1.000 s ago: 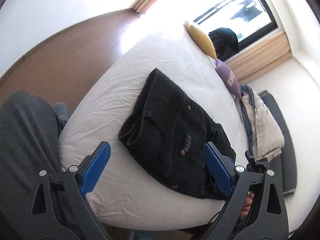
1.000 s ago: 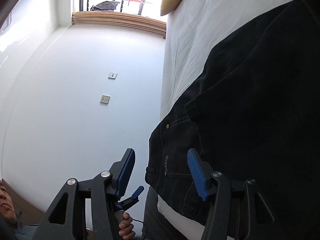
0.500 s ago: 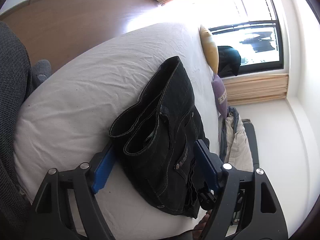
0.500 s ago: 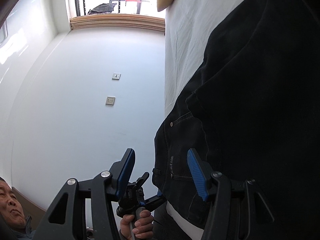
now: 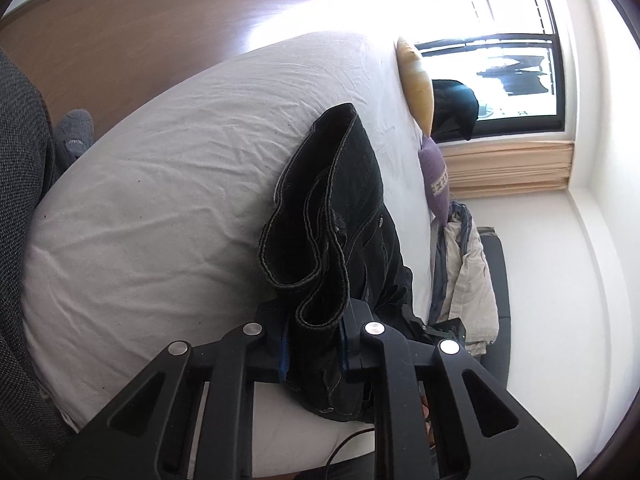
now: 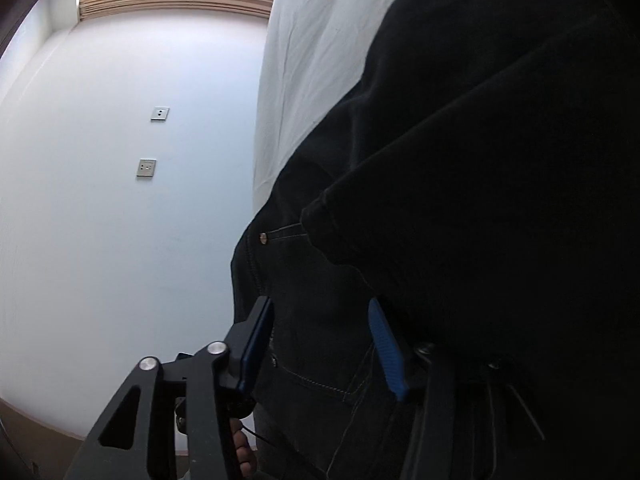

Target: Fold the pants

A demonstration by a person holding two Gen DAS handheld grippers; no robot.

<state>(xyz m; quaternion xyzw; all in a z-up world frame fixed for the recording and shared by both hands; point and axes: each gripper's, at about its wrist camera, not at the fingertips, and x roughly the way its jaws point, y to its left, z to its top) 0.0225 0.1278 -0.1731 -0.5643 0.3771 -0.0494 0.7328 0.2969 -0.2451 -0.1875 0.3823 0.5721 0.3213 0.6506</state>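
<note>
Black pants (image 5: 344, 216) lie folded on the white bed sheet (image 5: 168, 208), running straight ahead of the left gripper (image 5: 314, 344) toward the far end of the bed. The hemmed edge nearest this claw stands up in a doubled loop and drops directly between the fingers. The jaws have just been closing and now stand narrow, the blue pads pressed against both sides of that fabric bunch: pinched and held.

From the right wrist view the same pants (image 6: 460, 160) fill the space ahead and to the right of the right gripper (image 6: 320, 344). Stitched pocket seams and a rivet sit just ahead of the tips. This claw's jaws have also just been closing, to about half width, with dark fabric lying between the fingers. The left pad looks to sit at the cloth's edge; the right one lies against it. Cannot tell whether the pads actually press.

Beyond the pants, ahead of the left claw and to its right: a yellow pillow (image 5: 418, 88), a purple cushion (image 5: 436, 180), and a heap of beige clothing (image 5: 468, 276) beside the bed. To the right claw's left, a white wall with two outlet plates (image 6: 146, 168).
</note>
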